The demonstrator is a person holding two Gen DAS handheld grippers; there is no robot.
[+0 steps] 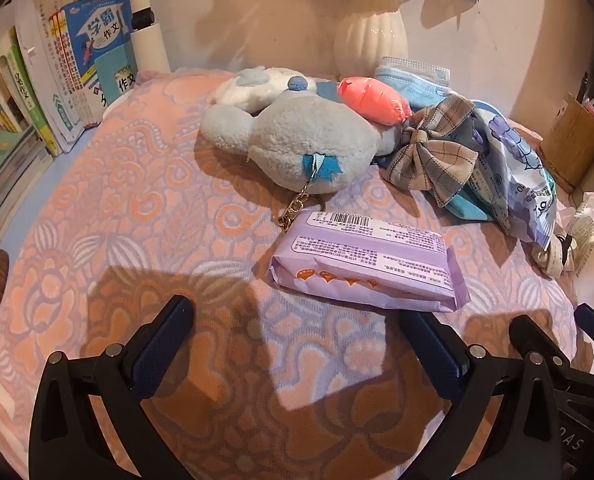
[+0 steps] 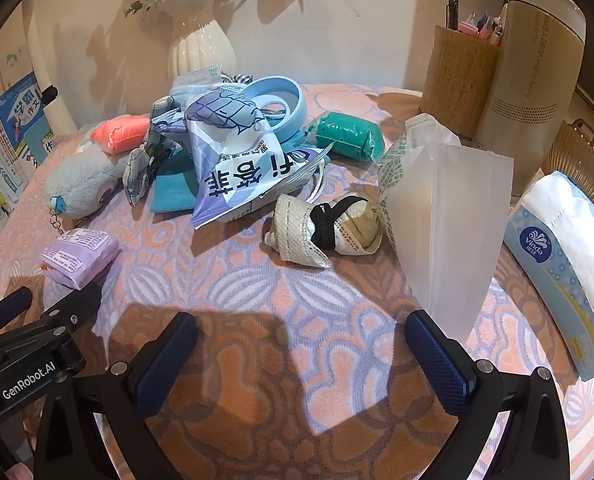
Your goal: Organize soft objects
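Note:
Soft things lie piled on a pink patterned towel (image 1: 137, 208). A grey plush toy (image 1: 297, 140) with a keychain lies at the middle of the left wrist view, a purple tissue pack (image 1: 369, 264) just in front of it. Behind are an orange soft pack (image 1: 373, 100), a face mask (image 1: 413, 80), a plaid bow (image 1: 433, 152) and a blue-white snack bag (image 2: 241, 160). A green soft pack (image 2: 349, 138) and a rolled beige cloth (image 2: 321, 228) show in the right wrist view. My left gripper (image 1: 297, 336) and right gripper (image 2: 301, 340) both stand open above bare towel, holding nothing.
Books (image 1: 57, 80) stand at the left. A white vase (image 2: 201, 52) is at the back wall. A wooden pen holder (image 2: 461, 76), a beige flask (image 2: 533, 80), a translucent white container (image 2: 449, 236) and a Vinda tissue box (image 2: 565, 264) crowd the right side.

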